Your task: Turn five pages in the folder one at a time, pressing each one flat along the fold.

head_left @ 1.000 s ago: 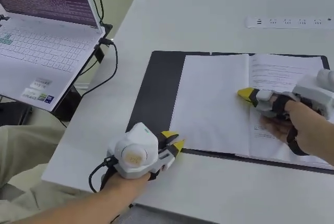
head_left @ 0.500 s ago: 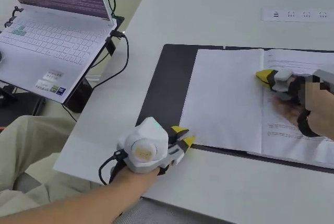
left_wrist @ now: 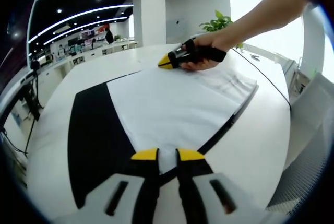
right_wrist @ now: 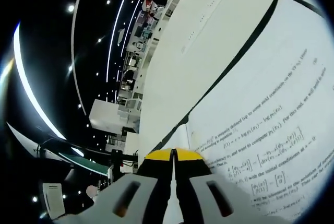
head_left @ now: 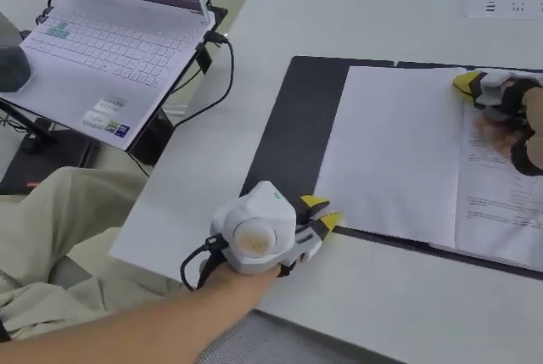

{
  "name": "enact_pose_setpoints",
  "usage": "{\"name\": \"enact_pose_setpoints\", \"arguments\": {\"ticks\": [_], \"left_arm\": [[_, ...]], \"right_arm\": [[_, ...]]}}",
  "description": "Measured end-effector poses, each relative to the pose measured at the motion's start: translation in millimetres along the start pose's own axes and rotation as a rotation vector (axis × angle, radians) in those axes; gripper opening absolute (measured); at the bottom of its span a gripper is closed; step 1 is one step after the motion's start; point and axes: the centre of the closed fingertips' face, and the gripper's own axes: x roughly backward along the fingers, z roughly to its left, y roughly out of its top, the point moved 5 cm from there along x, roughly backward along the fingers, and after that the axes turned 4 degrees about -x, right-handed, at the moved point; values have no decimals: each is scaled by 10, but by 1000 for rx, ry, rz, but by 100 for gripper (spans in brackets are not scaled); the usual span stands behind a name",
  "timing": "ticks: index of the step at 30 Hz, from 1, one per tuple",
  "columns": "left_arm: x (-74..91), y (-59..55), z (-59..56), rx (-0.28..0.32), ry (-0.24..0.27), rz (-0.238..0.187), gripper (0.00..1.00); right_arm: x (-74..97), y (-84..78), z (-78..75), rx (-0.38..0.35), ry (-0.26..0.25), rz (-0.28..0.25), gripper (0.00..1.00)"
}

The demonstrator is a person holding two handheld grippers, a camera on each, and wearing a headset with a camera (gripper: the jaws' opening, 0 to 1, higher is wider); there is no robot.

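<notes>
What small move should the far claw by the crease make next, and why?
Probably slide the right claw down the fold toward the person. Its jaws are shut and rest at the fold's far end, so most of the crease beside the blank page lies nearer.

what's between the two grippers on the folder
Only the blank white page lies between the left gripper and the right gripper, nothing on it; the head view shows it.

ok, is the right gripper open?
No, in the right gripper view the right gripper has its jaws closed together with no gap, resting on the printed page.
</notes>
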Motion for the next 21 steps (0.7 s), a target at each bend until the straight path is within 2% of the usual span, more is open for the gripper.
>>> {"name": "enact_pose_setpoints", "arguments": {"ticks": [10, 15, 21], "left_arm": [[0, -7, 18, 15, 5, -8, 11], [-2, -8, 27, 18, 6, -12, 11], [-8, -10, 37, 15, 5, -10, 11]], "right_arm": [[-188, 202, 19, -38, 0, -89, 0], [-194, 205, 24, -42, 3, -83, 0], [-104, 91, -9, -14, 7, -20, 0]]}}
